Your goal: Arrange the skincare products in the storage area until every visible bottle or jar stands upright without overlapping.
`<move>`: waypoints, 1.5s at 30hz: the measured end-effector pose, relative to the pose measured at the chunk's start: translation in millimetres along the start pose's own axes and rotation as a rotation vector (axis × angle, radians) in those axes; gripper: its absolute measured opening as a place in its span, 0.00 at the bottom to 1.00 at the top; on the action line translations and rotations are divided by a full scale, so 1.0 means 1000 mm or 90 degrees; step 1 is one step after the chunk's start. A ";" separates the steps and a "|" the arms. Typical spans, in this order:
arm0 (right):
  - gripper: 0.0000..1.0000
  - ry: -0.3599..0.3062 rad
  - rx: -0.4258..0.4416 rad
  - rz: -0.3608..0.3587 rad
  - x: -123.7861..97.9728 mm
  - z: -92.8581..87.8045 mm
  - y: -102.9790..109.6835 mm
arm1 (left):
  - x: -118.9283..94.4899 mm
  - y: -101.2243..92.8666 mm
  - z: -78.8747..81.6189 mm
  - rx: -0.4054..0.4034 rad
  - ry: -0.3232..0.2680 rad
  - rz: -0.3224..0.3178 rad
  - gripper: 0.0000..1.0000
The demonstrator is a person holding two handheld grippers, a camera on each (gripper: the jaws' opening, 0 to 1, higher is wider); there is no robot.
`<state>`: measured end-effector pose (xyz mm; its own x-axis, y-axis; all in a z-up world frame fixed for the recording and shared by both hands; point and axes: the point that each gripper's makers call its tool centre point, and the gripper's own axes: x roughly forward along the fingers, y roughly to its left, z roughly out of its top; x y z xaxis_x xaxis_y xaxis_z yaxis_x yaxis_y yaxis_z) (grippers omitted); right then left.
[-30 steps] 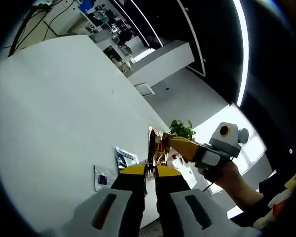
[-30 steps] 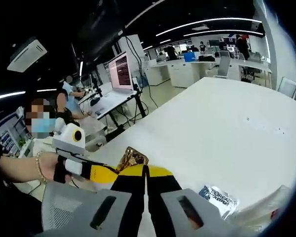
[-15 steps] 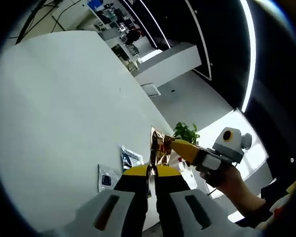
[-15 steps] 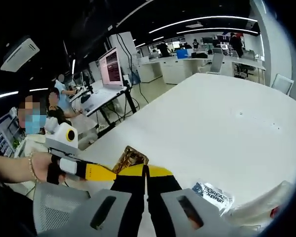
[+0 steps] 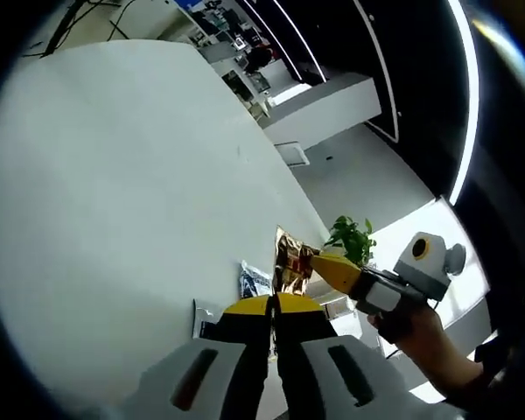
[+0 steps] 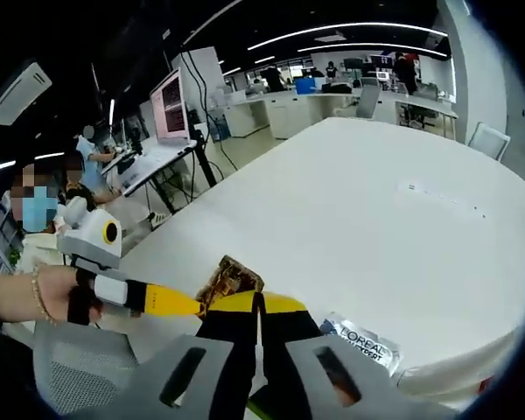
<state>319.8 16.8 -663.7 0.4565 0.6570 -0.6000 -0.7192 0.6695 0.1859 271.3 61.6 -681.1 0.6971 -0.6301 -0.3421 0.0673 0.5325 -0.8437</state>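
Observation:
A crinkled gold foil sachet (image 5: 288,260) is held in the air between both grippers, above the near edge of the white table (image 5: 114,175). My left gripper (image 5: 271,303) is shut on its lower edge. My right gripper (image 5: 314,261) comes in from the right, held by a hand, and pinches the sachet's side. In the right gripper view the same gold sachet (image 6: 230,277) sits just left of my right gripper (image 6: 257,298), with the left gripper (image 6: 200,303) shut on it from the left. No bottle or jar is visible.
Two flat sachets (image 5: 255,281) (image 5: 202,316) lie on the table near its edge. A silver printed sachet (image 6: 360,339) lies by a white pouch (image 6: 455,378). A plant (image 5: 353,236) stands beyond the table. People sit at desks with a monitor (image 6: 169,105) on the left.
Both cameras have shifted a little, so the table fills more of each view. The gold sachet stays pinched between the two grippers in the same way.

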 end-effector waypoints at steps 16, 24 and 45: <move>0.01 0.049 -0.013 -0.029 0.029 -0.022 -0.020 | 0.017 0.025 -0.001 -0.004 0.017 0.041 0.00; 0.01 0.068 -0.021 -0.043 0.041 -0.034 -0.027 | 0.025 0.035 -0.005 -0.013 0.026 0.056 0.00; 0.01 0.122 -0.050 -0.061 0.061 -0.060 -0.048 | 0.045 0.053 -0.019 0.007 0.060 0.104 0.00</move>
<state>350.8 4.0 -755.7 0.4220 0.5091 -0.7501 -0.7191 0.6918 0.0650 292.4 50.7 -748.8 0.6298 -0.5843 -0.5117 -0.0337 0.6376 -0.7696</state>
